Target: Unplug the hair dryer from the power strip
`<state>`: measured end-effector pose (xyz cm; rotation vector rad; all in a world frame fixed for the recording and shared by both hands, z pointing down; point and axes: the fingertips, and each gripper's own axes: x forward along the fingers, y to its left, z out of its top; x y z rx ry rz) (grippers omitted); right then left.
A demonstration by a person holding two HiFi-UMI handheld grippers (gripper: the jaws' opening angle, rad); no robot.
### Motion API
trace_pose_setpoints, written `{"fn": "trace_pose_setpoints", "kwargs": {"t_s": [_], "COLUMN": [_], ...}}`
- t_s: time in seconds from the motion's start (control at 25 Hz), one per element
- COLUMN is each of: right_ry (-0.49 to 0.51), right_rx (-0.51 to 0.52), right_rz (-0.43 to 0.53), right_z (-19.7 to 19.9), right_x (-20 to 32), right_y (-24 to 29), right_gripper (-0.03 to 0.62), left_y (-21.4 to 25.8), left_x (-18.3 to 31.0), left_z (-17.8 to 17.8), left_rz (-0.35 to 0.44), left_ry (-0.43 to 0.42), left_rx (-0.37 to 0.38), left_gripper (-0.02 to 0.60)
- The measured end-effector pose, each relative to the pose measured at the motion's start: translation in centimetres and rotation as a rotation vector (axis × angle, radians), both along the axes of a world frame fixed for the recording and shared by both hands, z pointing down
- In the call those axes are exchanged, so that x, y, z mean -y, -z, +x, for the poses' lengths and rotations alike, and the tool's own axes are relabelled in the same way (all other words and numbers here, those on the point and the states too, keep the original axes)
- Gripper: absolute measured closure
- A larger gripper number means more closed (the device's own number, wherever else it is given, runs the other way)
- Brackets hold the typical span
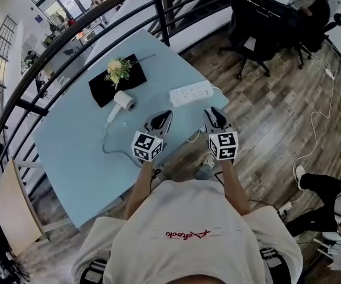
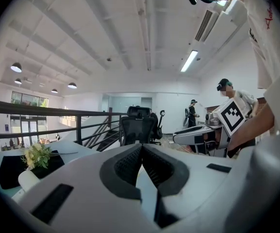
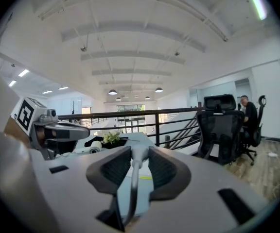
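On the light blue table [image 1: 76, 158] lies the white hair dryer [image 1: 123, 102], beside a black mat. Its cord [image 1: 108, 148] loops over the table toward my grippers. The white power strip [image 1: 191, 93] lies near the table's right edge, beyond both grippers. My right gripper [image 1: 214, 112] is shut on the dryer's white plug [image 3: 138, 154], whose cord hangs down between the jaws, clear of the strip. My left gripper [image 1: 165, 115] is shut with nothing in it [image 2: 142, 147]. Both grippers hover over the table's near right edge, pointing nearly level.
A black mat [image 1: 102, 89] with a small bunch of flowers [image 1: 118, 68] lies behind the dryer. A black railing [image 1: 158, 5] curves round the table's far side. Black office chairs [image 1: 253, 25] and a seated person [image 1: 315, 10] are at the back right. A white cable [image 1: 321, 120] trails on the wooden floor.
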<state>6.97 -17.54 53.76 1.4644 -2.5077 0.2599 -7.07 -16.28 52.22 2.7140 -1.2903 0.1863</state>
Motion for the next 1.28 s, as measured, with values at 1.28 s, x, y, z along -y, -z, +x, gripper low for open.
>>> {"fn": "trace_pose_setpoints", "kwargs": {"t_s": [1.28], "right_ry": [-0.104], "right_rx": [-0.015], "right_rz": [0.035], "right_z": [-1.9], "right_x": [-21.4], "right_y": [1.4], "right_gripper": [0.471], "left_y": [1.2], "left_x": [-19.2], "left_z": [-0.4], "left_rz": [0.031], "left_ry": [-0.136], "left_rx": [-0.017], "left_gripper": [0.572]}}
